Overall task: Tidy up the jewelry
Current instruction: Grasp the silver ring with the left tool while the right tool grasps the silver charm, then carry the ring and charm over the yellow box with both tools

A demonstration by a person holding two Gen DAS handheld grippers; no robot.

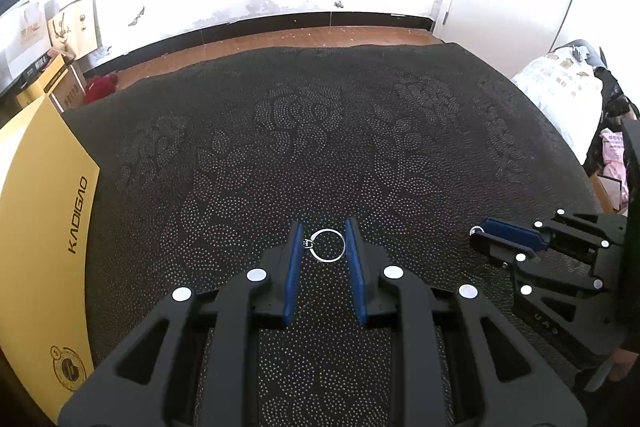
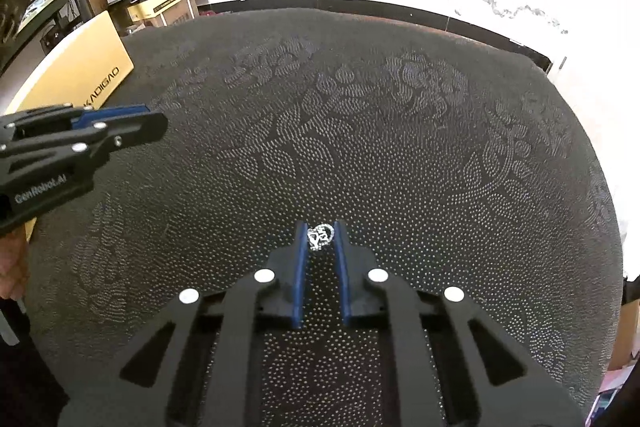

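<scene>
- In the lower centre of the left wrist view, the left black two-finger gripper with blue pads (image 1: 324,241) has its jaws spread around a thin silver ring with a small set stone (image 1: 327,245). The ring looks to be pinched across its width, stone against the left pad, right edge meeting the right pad, so the jaws are closed onto it.
- Holding the band by its outer edge leaves the hoop open and the stone visible, which I judge suits setting it down flat later.
- In the lower centre of the right wrist view, the right black two-finger gripper with blue pads (image 2: 321,237) has its jaws narrowed onto a small bunched silver piece of jewellery (image 2: 320,237), perhaps a chain or ornate ring; the view is too coarse to tell which.
- The tips-only grip keeps the small piece in sight of the camera.
- That same gripper shows at the right edge of the left view, with a glint of silver at its tip.
- Both grippers are over the black dotted floral-patterned cloth (image 1: 320,131) that fills the middle of each frame; whether the pieces touch it cannot be told.
- A yellow cardboard box printed KADIGAO (image 1: 40,207) lies along the left edge, well apart from both pieces.
- No tray or jewellery box is visible, so the destination is unclear.
</scene>
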